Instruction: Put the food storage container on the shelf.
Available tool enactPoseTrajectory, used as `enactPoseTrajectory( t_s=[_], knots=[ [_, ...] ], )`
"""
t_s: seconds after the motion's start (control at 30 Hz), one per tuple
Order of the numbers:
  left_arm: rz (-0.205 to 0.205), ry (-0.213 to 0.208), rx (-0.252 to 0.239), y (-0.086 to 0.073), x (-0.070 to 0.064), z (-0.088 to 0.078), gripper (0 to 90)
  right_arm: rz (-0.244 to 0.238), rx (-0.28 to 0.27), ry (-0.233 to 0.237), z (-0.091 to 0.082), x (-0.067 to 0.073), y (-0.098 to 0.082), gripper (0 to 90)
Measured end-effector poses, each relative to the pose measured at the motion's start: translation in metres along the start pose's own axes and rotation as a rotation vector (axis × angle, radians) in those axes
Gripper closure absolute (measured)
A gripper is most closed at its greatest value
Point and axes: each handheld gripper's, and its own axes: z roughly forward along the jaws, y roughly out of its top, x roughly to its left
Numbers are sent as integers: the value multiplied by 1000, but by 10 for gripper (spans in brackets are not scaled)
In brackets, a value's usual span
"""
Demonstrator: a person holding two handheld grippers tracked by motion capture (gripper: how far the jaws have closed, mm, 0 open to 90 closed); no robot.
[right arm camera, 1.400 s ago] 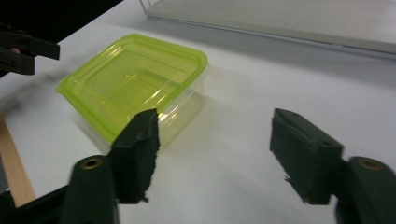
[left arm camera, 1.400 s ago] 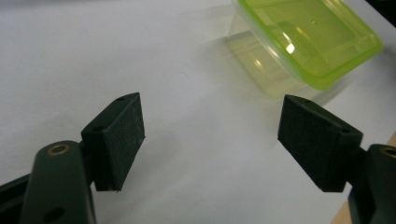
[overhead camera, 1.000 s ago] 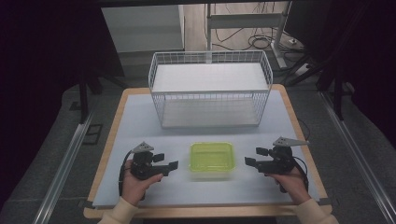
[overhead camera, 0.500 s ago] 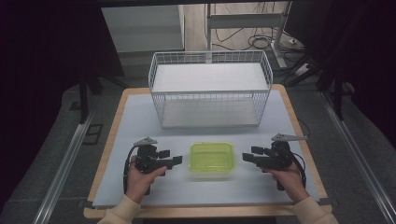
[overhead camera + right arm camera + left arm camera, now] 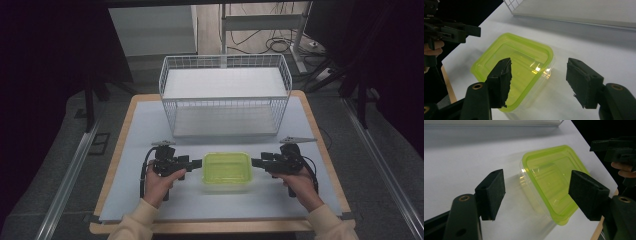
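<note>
High view: green lidded container [image 5: 226, 168] flat on the pale surface [image 5: 140, 125], near the person's edge, in front of the white wire basket [image 5: 225, 95]. Long axis runs left–right, so each short end faces a gripper. Left gripper [image 5: 196, 162] just off the left end, right gripper [image 5: 256, 162] just off the right end; both level, pointing inward at each other. About equally near, no clear lead. Contact unreadable from up here.

Left gripper view: jaws standing wide, black pads [image 5: 491, 193] bare, nothing gripped. Jaws have just been closing a little, with the container's near corner only beginning to enter the gap. Container [image 5: 551, 182] lies ahead and toward the right pad, its corner turned to the camera. Clear lower tub visible under the green lid, which the high view hides. Other gripper [image 5: 616, 150] at the far right edge with a fingertip behind it.

Right gripper view: same story mirrored. Jaws wide apart, have just been closing somewhat, pads [image 5: 584, 80] not pressing on anything. Container [image 5: 514, 67] ahead and biased left, left pad overlapping the lid in the picture; touch or mere overlap cannot be told. Basket floor across the top. Other gripper [image 5: 449, 30] at upper left.

Judgement: two-sided pinch on the short ends pending; needs both to advance inward and centre on the rim.
</note>
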Motion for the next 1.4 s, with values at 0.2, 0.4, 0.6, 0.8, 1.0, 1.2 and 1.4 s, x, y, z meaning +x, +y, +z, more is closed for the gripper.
enactPoseTrajectory(
  t_s=[0.2, 0.4, 0.6, 0.8, 1.0, 1.2, 1.4],
  knots=[
    [-24, -15, 31, -3, 4, 9, 317, 25, 14, 3, 5, -2, -3, 419],
    [-40, -32, 55, -5, 6, 15, 344, 70, 45, 21, 7, -8, -6, 468],
    [-80, -71, 77, -7, 9, 23, 360, 112, 63, 46, 11, -13, -6, 498],
    [-90, -75, 92, -7, 11, 27, 385, 150, 94, 73, 20, -16, -8, 530],
    [-94, -82, 98, -8, 13, 29, 434, 173, 110, 89, 24, -17, -9, 568],
    [-92, -86, 102, -9, 13, 32, 505, 189, 125, 110, 27, -19, -11, 608],
    [-91, -99, 101, -10, 13, 33, 585, 203, 135, 126, 30, -19, -12, 656]
  ],
)
